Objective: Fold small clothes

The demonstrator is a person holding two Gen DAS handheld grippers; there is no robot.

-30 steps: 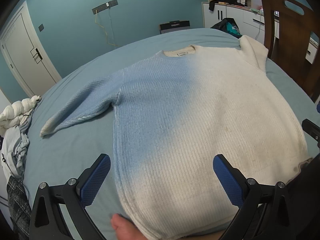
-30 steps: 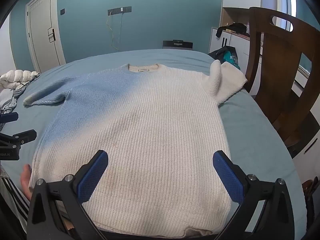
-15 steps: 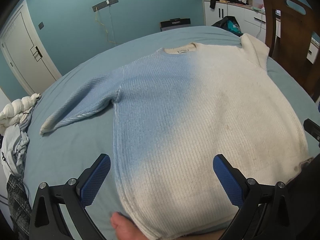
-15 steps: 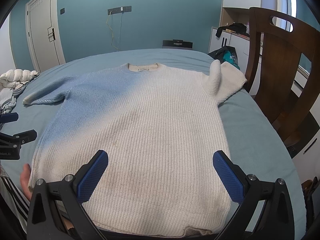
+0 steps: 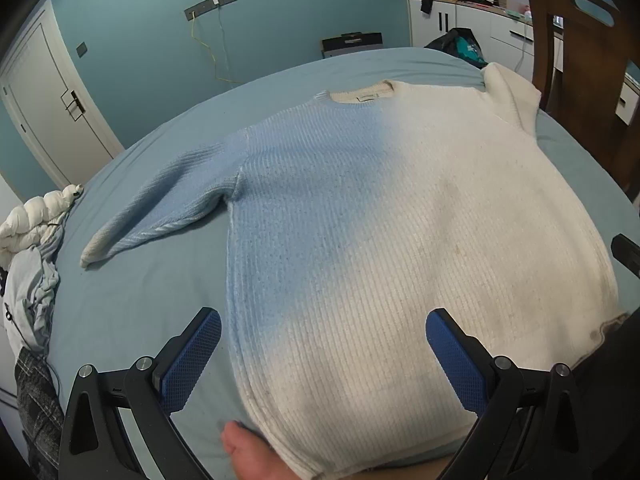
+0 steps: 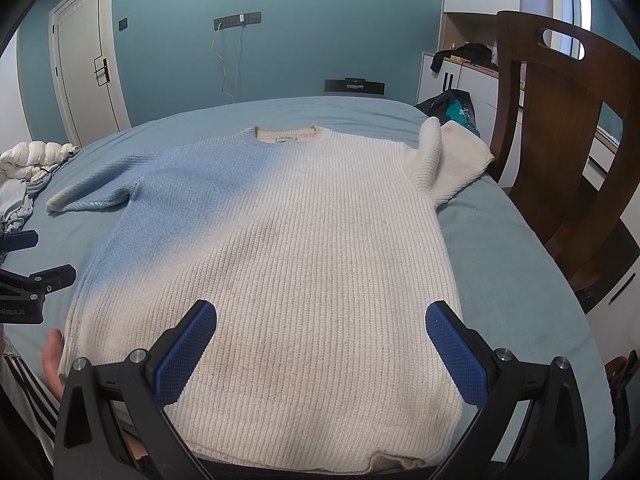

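Currently, the left gripper (image 5: 323,354) is spread wide and holds nothing; the sweater (image 5: 380,240) lies flat on the bed (image 5: 140,300) directly ahead, its hem side edge between the blue pads. The right gripper (image 6: 320,344) is likewise wide and empty, hovering over the hem. A bare hand (image 5: 256,458) touches the sweater's corner below the left gripper.

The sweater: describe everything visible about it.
The sweater is a ribbed knit, blue on its left shoulder and sleeve, fading to cream elsewhere. It lies flat, front up, on the blue bed, round neckline away from the cameras. Its left sleeve stretches out flat; the right sleeve is bunched and folded up. A thumb touches the near hem corner.
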